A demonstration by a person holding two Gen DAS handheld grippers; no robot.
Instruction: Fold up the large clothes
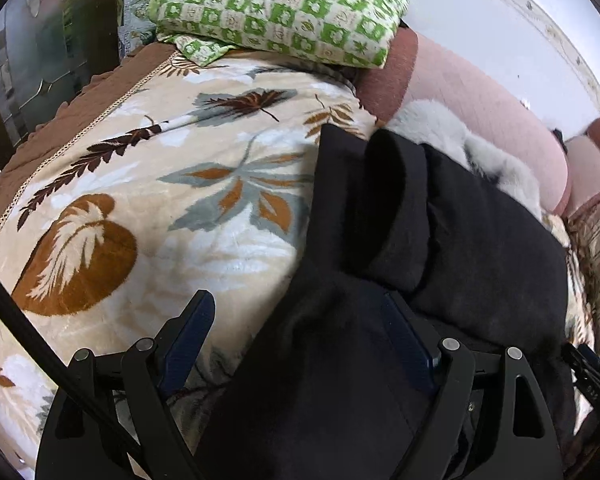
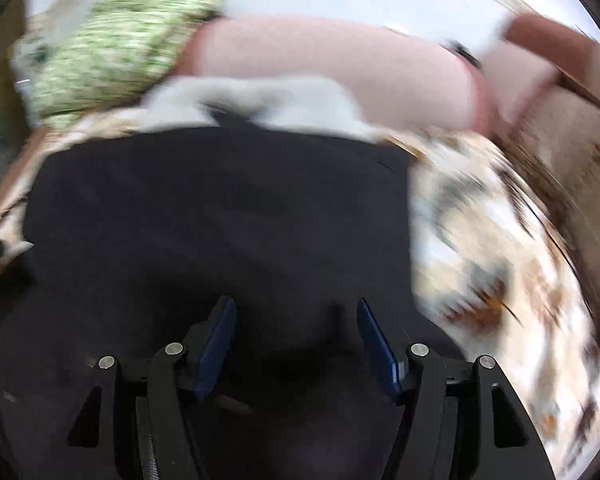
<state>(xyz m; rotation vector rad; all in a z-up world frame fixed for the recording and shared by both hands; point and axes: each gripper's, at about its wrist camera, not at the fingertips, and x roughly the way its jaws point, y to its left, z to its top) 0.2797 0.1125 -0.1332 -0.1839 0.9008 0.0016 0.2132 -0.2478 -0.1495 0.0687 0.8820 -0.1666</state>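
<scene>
A large black garment (image 1: 480, 240) lies spread on a leaf-patterned blanket (image 1: 140, 160), with one sleeve (image 1: 396, 208) folded across its body and a white furry collar (image 1: 432, 128) at its far end. My left gripper (image 1: 296, 296) is open over the garment's left edge, one finger above the blanket and the other above black cloth. The right wrist view is blurred. In it the black garment (image 2: 220, 208) fills the middle, and my right gripper (image 2: 296, 312) stands open just above it with nothing pinched between its pads.
A green-and-white checked pillow (image 1: 280, 8) lies at the bed's far end, beside a long pink cushion (image 1: 480, 112) against the white wall. The blanket (image 2: 500, 240) extends to the right of the garment. A brown bed border (image 1: 60, 112) runs along the left.
</scene>
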